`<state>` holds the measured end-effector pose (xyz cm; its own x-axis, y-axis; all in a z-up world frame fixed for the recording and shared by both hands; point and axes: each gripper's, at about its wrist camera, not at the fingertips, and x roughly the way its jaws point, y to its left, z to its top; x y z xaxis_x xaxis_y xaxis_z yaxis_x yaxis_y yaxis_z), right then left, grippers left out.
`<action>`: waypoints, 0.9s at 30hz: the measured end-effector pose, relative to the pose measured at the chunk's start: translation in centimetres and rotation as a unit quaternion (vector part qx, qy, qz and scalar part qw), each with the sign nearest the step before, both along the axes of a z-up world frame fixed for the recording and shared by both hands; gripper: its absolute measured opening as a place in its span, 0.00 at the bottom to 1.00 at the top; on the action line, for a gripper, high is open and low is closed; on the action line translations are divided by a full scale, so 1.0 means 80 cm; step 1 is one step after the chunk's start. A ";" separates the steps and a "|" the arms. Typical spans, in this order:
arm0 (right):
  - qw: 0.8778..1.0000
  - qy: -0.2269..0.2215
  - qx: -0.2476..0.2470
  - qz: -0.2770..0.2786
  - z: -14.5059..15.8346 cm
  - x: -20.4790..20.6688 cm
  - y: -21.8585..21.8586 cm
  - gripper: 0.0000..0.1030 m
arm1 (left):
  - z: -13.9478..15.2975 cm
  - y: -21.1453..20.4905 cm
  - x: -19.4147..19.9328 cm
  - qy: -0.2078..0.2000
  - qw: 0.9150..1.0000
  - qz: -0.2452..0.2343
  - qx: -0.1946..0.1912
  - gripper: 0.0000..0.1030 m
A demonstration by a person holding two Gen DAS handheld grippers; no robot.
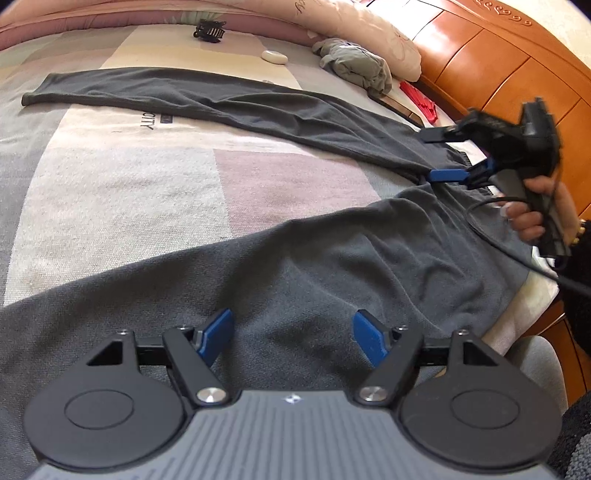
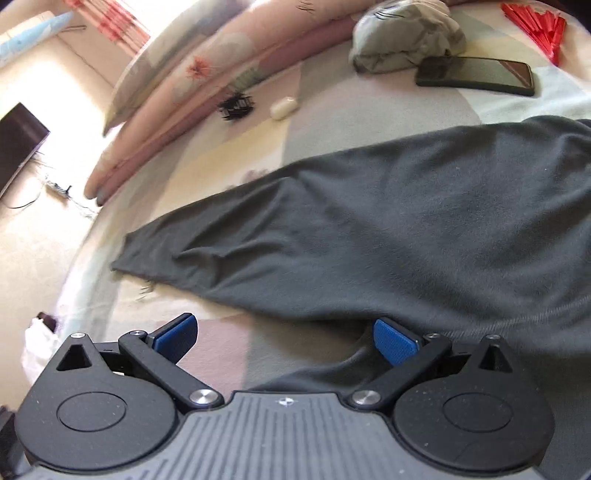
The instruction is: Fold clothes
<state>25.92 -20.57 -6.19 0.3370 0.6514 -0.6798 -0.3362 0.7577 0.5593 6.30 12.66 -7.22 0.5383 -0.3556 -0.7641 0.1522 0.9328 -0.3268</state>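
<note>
One pair of dark grey trousers (image 1: 295, 258) lies spread on the patchwork bedspread (image 1: 110, 192), its two legs diverging toward 10 o'clock. Left gripper (image 1: 291, 336): pitched downward over the near leg, jaws released, nothing between them. Right gripper (image 1: 436, 155): held in a hand (image 1: 535, 210) at 3 o'clock, jaws apart at the crotch; contact with the cloth is uncertain. Behind: one phone (image 2: 476, 75), one hair claw (image 1: 208, 28), one crumpled grey garment (image 1: 354, 62).

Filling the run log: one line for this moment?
dark grey trousers spread on bed | left gripper open above | right gripper open, crotch | nothing held
</note>
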 end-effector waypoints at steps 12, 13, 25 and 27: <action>0.998 -0.023 -0.054 0.009 -0.015 -0.007 0.047 1.00 | 0.007 0.003 -0.010 0.001 1.000 0.010 0.007 0.73; 0.998 -0.022 -0.054 0.004 -0.010 -0.010 0.046 1.00 | 0.011 0.004 -0.013 0.000 1.000 0.012 0.014 0.73; 0.956 -0.136 -0.252 0.066 -0.005 -0.162 0.042 1.00 | 0.002 0.084 -0.041 -0.006 0.993 0.109 0.048 0.73; 0.950 -0.133 -0.272 0.072 -0.024 -0.176 0.040 1.00 | 0.003 0.085 -0.046 0.005 0.994 0.092 0.050 0.75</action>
<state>11.84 -17.41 -8.14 0.4778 0.2798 -0.8327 -0.5330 0.8459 -0.0216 2.61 19.46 -6.95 0.5798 -0.1735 -0.7961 -0.0271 0.9724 -0.2317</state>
